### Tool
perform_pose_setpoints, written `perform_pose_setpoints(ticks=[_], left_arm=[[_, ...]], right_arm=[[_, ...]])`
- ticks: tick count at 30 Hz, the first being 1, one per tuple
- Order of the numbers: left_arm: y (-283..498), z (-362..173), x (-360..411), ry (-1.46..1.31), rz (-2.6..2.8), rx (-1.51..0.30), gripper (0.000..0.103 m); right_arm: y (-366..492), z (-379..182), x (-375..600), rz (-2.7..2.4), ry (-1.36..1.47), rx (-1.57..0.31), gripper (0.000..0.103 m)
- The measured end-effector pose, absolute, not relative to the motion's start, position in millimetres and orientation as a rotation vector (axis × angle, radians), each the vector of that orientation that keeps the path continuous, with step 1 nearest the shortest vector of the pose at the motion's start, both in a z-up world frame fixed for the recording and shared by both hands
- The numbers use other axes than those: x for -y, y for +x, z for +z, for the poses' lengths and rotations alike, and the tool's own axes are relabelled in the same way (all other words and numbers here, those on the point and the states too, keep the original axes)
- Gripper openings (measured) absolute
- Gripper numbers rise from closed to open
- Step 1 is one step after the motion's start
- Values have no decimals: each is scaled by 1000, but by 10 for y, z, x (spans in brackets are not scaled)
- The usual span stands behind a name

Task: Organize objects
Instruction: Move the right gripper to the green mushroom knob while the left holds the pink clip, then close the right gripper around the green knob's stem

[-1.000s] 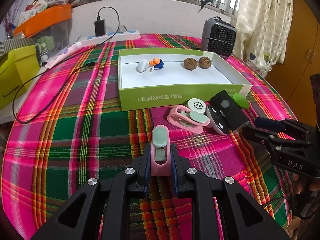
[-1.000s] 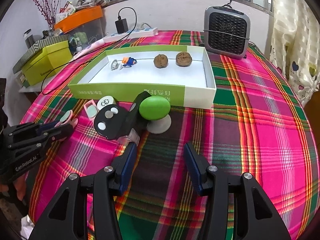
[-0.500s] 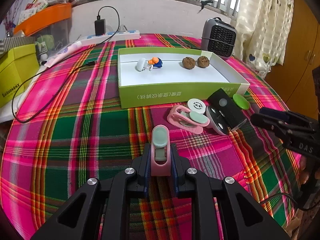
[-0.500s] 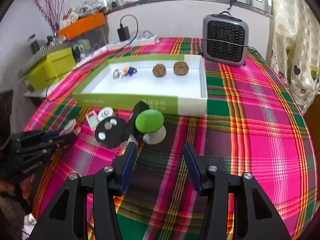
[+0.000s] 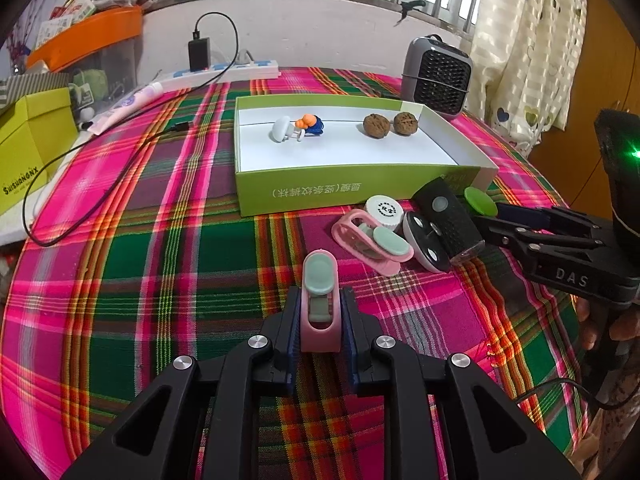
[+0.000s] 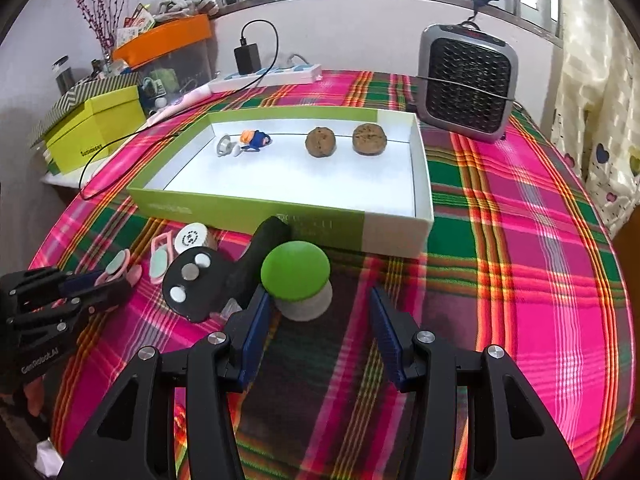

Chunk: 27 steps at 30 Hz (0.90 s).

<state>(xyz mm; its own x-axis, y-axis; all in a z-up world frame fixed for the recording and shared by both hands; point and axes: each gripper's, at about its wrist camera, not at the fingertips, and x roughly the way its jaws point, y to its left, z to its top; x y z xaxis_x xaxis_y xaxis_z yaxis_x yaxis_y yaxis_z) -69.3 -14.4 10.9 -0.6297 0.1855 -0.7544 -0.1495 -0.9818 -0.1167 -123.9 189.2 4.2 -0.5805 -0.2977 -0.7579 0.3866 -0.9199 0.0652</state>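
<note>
Change since a second ago: right gripper [image 6: 318, 322] has edged toward the green knob, which now looks larger between its fingers; left gripper [image 5: 320, 334] and its clip unchanged.
Left gripper: clamped on a pink plastic clip [image 5: 320, 308] with a pale green oval pad, clip standing lengthwise between the blue ribbed pads, just above the tablecloth.
Right gripper: jaws wide apart, nothing between the pads; its left finger is just beside the green knob.
Green knob [image 6: 295, 272]: smooth rounded dome on a grey-white disc base, near the box's front wall.
Black device [image 6: 224, 276]: matte, flat round head with three pale discs and a long handle, touching the knob's left side.
Second pink clip [image 5: 372, 240]: lying flat on the cloth, beside a white ridged cap [image 5: 385, 211].
Box [image 6: 248, 210]: shallow green cardboard tray, white inside, mid-table; holds two wrinkled walnuts [image 6: 320, 142] and small toys at its far wall.
Tablecloth [image 6: 520, 264]: woven pink-green plaid.
</note>
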Motion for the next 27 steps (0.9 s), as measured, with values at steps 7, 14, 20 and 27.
perform_pose_setpoints(ticks=[7,14,20,27], left_arm=[[-691,112,132,-1248,2679,64,17],[-686,113,130,-1248,2677,68,17],[-694,111,133,-1249,2678,63,17],[-696,114,128,-1249,2678,64,17]], right_arm=[[-1331,4,-1851,-2477,1199,-160,50],[-1376,-4,-1817,-2489,1205,-171,50],[-1376,0,-1803,-2482,1199,-170,43],[-1358,3,-1774,-2462,1186,-186,33]])
